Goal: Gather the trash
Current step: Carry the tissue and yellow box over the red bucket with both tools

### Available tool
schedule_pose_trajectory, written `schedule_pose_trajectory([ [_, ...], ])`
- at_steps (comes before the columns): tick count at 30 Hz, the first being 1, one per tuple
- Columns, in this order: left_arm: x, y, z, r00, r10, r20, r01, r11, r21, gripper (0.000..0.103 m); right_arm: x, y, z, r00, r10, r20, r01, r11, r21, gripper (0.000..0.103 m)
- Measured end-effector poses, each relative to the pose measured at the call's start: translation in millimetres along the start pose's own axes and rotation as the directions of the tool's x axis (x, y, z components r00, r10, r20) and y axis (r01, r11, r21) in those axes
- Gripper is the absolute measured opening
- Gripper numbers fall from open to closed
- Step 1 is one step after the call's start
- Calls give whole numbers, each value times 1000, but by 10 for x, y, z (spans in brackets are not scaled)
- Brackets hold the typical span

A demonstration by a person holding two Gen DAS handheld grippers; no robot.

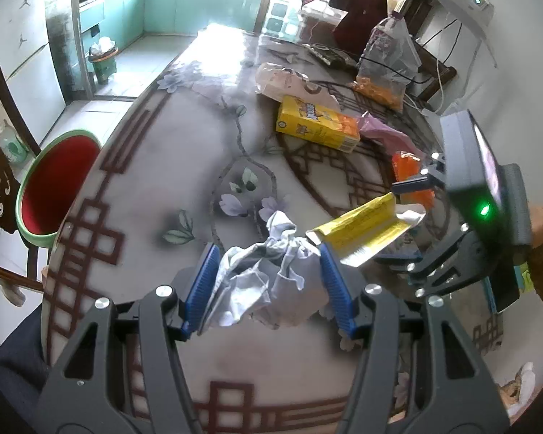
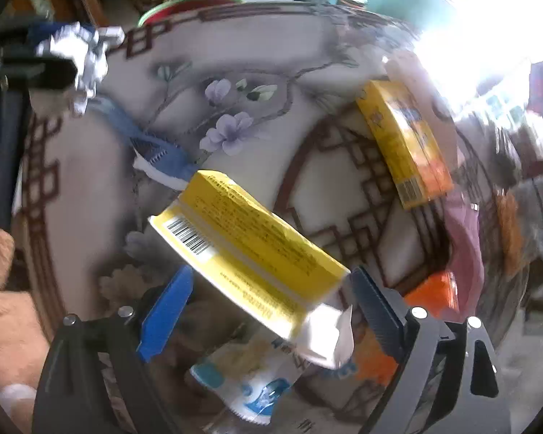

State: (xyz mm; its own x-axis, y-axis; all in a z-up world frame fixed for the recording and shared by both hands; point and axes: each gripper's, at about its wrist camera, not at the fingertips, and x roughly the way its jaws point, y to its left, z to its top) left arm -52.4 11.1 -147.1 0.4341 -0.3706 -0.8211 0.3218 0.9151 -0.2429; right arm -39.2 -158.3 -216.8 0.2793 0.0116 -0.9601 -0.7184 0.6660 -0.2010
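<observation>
Fingers of the left gripper (image 1: 269, 275) clamp a crumpled paper wad (image 1: 268, 282) above the worktop's (image 1: 163, 166) near edge. Right gripper (image 2: 271, 311) fingers spread wide; yellow carton (image 2: 249, 253) lies diagonally between them, grip uncertain.

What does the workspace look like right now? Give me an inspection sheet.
Surface: round table, floral patterned top.
Job's things: crumpled paper; yellow wrapper.
Clutter: yellow box, orange packet, pink bag, clear bag of snacks.
Grippers: left gripper shut on the paper; right gripper around the wrapper, grip unclear.
Cables: black cable at the table's far edge.
Surroundings: red-cushioned chair, green bin, kitchen beyond.
</observation>
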Motion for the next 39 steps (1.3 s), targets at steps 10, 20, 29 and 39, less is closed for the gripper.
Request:
schedule_pose_trajectory([
  [10, 57, 66, 44, 1000, 22, -13, -23, 1000, -18, 55, 181, -136, 35, 1000, 19, -7, -17, 986, 163, 41],
  [20, 26, 98, 158, 999, 44, 12, -43, 999, -31, 55, -314, -414, -49, 968, 100, 229, -197, 869, 455, 33],
  [29, -66, 88, 254, 992, 115, 46, -114, 993, -23, 55, -696, -499, 65, 933, 93, 347, -280, 794, 539, 31],
  [39, -213, 81, 345, 988, 126, 94, -124, 992, -29, 55, -1034, -599, 56, 900, 7, 436, -288, 761, 582, 32],
])
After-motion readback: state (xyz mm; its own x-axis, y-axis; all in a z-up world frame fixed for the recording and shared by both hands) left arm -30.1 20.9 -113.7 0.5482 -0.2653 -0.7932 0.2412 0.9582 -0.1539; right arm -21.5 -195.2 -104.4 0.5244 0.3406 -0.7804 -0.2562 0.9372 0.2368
